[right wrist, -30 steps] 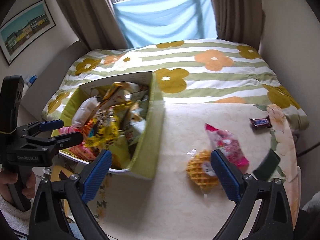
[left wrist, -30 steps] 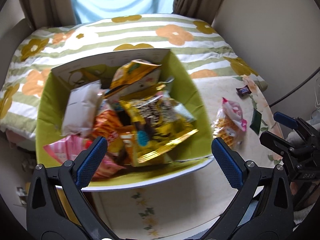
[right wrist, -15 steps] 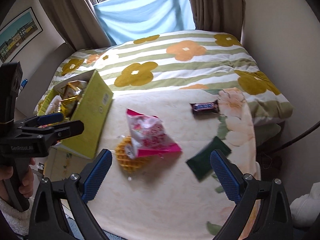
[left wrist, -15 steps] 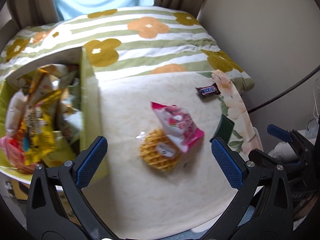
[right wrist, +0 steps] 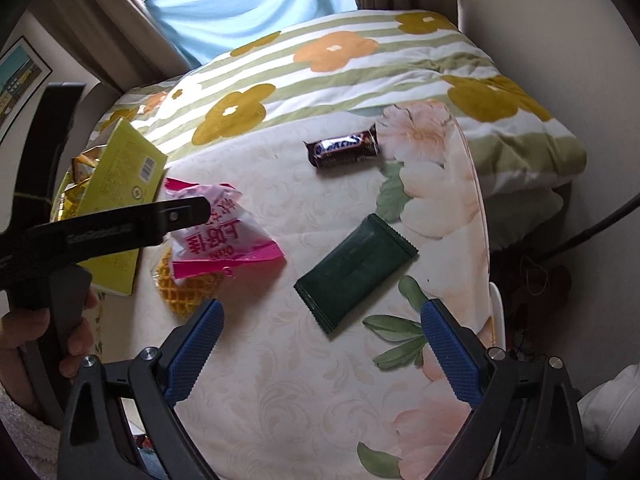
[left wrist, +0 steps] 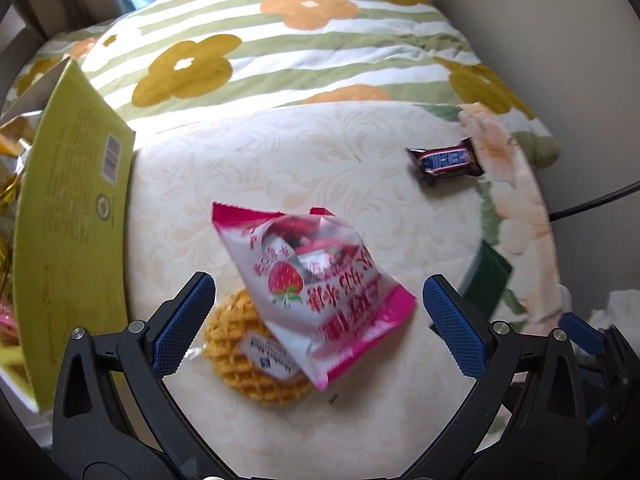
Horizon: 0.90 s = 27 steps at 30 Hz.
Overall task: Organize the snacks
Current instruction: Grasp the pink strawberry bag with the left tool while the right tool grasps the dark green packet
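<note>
Pink snack bag (left wrist: 316, 280) between spread left tool (left wrist: 320, 322) fingers; right tool (right wrist: 322, 346) spread, near green packet (right wrist: 354, 266).

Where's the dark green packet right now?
In the right wrist view the dark green packet lies flat on the table, just ahead of the open right hand-held gripper, right of the pink strawberry bag and nearer than the chocolate bar.

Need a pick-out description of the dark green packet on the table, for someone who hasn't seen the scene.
Start at the round table with the cream floral cloth. Right of the pink strawberry bag and nearer than the brown chocolate bar lies the dark green packet. It is the only flat, plain rectangular wrapper with no readable print.
</note>
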### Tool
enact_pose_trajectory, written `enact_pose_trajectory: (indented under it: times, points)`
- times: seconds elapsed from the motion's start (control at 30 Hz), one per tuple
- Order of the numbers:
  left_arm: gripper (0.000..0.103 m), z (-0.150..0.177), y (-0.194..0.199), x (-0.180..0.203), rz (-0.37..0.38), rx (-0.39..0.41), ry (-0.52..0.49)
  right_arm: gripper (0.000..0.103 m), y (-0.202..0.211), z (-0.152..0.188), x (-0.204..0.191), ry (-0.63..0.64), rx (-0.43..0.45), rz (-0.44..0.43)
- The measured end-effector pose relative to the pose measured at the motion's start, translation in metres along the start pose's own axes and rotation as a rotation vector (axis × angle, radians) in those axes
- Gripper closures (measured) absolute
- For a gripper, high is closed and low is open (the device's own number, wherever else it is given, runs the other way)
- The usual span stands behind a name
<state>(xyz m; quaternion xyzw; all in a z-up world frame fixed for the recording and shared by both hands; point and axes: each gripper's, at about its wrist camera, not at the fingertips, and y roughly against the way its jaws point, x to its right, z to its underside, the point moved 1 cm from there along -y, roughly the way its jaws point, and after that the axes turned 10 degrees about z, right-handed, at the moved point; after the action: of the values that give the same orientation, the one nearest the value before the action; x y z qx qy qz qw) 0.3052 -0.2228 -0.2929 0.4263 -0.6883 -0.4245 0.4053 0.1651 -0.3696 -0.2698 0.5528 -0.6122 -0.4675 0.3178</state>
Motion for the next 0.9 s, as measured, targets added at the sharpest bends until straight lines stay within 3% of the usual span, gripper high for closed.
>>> enact_pose_trajectory:
  times: [0.27,0.4,0.53,0.73,0.9]
  points:
    - [0.000,-0.003,-0.036,0.001,-0.071,-0.036,-0.052,0.005,-0.027,0.003,0.005,-0.163,-0.028,0.056]
    - [0.000,-0.005,-0.043,-0.001,-0.062,-0.045,-0.060,0.005,-0.035,0.004,-0.001,-0.200,-0.022,0.079]
    - [0.011,-0.010,-0.048,0.000,-0.056,-0.053,-0.090,0.005,-0.041,0.002,-0.005,-0.217,-0.017,0.096]
    - [0.047,-0.013,-0.057,0.002,-0.005,-0.091,-0.132,0.005,-0.047,-0.001,-0.006,-0.241,-0.014,0.127]
    - [0.054,-0.013,-0.057,0.003,0.032,-0.089,-0.151,0.005,-0.052,-0.002,-0.007,-0.253,-0.015,0.153]
